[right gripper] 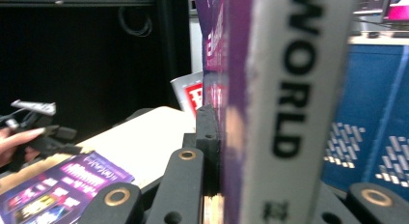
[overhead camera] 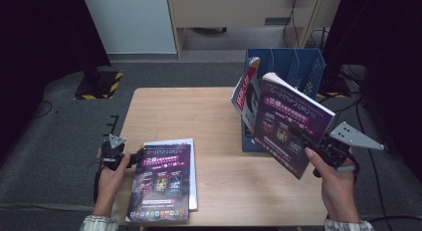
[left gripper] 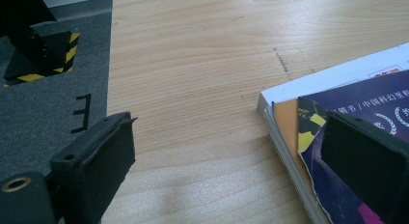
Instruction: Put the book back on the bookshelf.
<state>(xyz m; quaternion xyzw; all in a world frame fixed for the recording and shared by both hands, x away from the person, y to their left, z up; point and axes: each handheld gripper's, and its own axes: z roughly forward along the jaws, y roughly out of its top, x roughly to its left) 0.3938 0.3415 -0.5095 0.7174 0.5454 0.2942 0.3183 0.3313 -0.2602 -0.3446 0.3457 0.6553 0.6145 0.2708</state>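
My right gripper is shut on a thick purple magazine and holds it tilted in the air in front of the blue file rack. In the right gripper view its white spine reads "WORLD", with the black jaw pressed against the purple cover. A red and white magazine leans in the rack's left slot. My left gripper is open at the left edge of a magazine stack on the table. In the left gripper view one jaw is over the purple top cover's corner and the other over bare wood.
The wooden table has bare room at its middle and back left. The rack stands at the table's right rear. A yellow and black striped base sits on the grey floor beyond the left corner. Cables lie on the floor at the right.
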